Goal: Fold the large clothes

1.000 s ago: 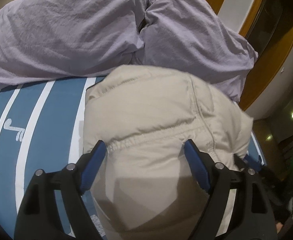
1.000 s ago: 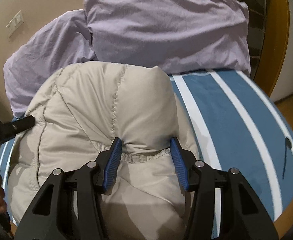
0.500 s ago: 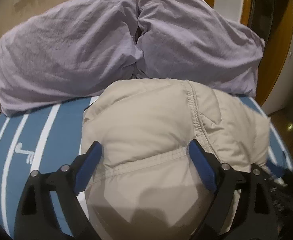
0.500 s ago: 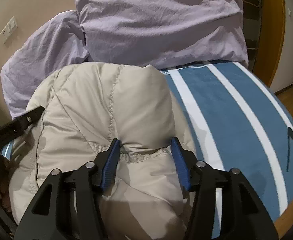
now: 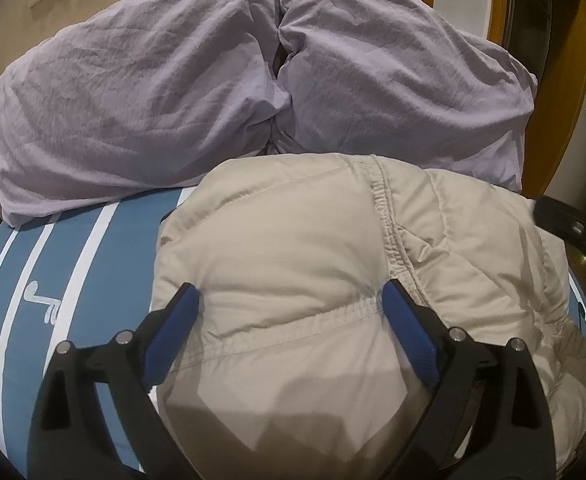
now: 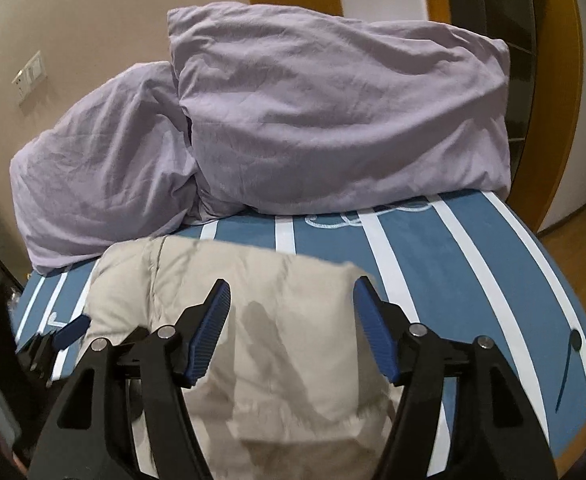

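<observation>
A beige puffy quilted jacket (image 5: 293,240) lies bunched and folded on the blue and white striped bed (image 5: 105,264). My left gripper (image 5: 291,300) is open, its blue pads wide apart on either side of a stitched seam of the jacket. In the right wrist view the jacket (image 6: 277,320) lies below my right gripper (image 6: 291,296), which is open with its pads spread over the fabric and nothing between them. The left gripper's blue tip (image 6: 71,330) shows at the jacket's left edge there.
Two lilac pillows (image 5: 133,100) (image 6: 341,120) lean against the beige wall at the head of the bed. The bed's right edge (image 6: 565,300) drops to a wooden floor. An orange door frame (image 6: 561,80) stands at the right.
My right gripper has opened and let go of the jacket fold, and has pulled back and up. The jacket has dropped flatter onto the bed. My left gripper has stayed open over the jacket.
</observation>
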The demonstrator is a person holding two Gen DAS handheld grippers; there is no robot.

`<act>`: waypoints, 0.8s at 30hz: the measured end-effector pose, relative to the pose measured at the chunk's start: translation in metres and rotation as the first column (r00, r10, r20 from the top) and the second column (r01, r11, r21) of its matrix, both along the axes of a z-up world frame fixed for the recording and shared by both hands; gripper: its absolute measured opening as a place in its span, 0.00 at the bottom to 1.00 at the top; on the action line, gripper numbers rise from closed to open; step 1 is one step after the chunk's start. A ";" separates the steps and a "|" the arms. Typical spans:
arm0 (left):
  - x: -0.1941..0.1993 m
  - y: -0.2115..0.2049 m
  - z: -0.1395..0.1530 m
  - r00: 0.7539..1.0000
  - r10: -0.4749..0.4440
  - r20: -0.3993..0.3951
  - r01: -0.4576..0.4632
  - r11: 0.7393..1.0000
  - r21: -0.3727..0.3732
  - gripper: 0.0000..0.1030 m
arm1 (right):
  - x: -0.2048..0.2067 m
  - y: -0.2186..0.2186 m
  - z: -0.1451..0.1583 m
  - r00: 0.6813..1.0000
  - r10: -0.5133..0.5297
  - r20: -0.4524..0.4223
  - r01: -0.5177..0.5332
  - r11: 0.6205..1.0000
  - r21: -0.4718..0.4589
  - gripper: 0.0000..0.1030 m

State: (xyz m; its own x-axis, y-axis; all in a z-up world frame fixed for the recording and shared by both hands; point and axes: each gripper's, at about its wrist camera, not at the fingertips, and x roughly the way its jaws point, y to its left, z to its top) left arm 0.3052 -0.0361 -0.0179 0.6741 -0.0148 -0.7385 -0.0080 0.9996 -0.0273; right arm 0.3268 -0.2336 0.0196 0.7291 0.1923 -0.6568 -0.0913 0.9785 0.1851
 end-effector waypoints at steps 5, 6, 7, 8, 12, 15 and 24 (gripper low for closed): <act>0.000 0.005 -0.002 1.000 -0.004 0.010 0.004 0.999 -0.035 0.91 | 0.015 0.003 -0.032 0.999 -0.020 -0.051 0.018 0.999 -0.037 0.64; -0.001 0.005 -0.002 1.000 -0.007 0.013 0.008 0.999 -0.039 0.92 | 0.014 0.003 -0.040 0.999 -0.021 -0.047 0.020 0.999 -0.036 0.64; -0.001 0.004 -0.002 1.000 -0.012 0.019 0.012 0.999 -0.043 0.92 | 0.012 0.002 -0.044 0.999 -0.024 -0.037 0.023 0.999 -0.035 0.64; -0.002 0.004 -0.002 1.000 -0.015 0.022 0.016 0.999 -0.042 0.93 | 0.010 0.002 -0.048 0.999 -0.029 -0.026 0.028 0.999 -0.035 0.64; -0.004 0.002 -0.003 0.999 -0.021 0.042 0.023 0.999 -0.035 0.94 | 0.004 0.004 -0.059 0.999 -0.041 0.006 0.042 0.998 -0.048 0.64; -0.007 -0.001 -0.005 0.998 -0.025 0.056 0.027 0.999 -0.028 0.94 | 0.002 0.004 -0.064 0.999 -0.047 0.018 0.047 0.998 -0.048 0.65; -0.009 -0.007 -0.008 0.997 -0.029 0.077 0.029 1.000 -0.003 0.96 | 0.001 -0.002 -0.077 0.997 -0.068 0.027 0.068 0.998 -0.014 0.70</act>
